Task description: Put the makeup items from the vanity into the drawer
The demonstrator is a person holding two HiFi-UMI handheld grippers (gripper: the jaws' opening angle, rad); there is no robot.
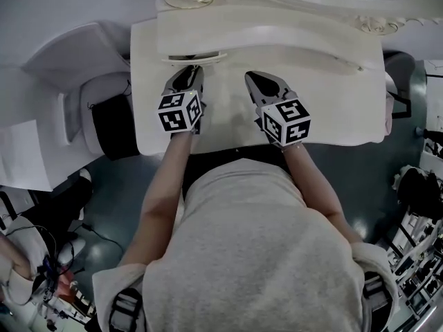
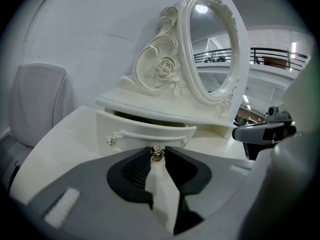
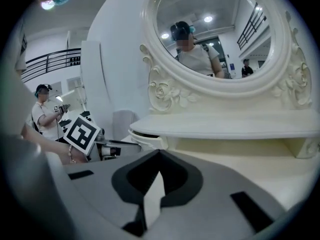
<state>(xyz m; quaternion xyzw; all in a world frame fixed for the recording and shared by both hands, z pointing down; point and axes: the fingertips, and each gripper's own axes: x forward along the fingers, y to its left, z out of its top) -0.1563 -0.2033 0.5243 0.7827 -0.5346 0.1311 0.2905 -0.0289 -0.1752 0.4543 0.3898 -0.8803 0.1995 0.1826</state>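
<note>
The left gripper [image 2: 157, 152] pinches the small metal knob [image 2: 157, 155] of the drawer [image 2: 145, 129], which stands partly open under the vanity [image 1: 325, 109] shelf, at 12 o'clock from that gripper. The right gripper [image 3: 159, 156] sits at 3 o'clock of the left, over the tabletop, with its jaws pressed together on nothing.
</note>
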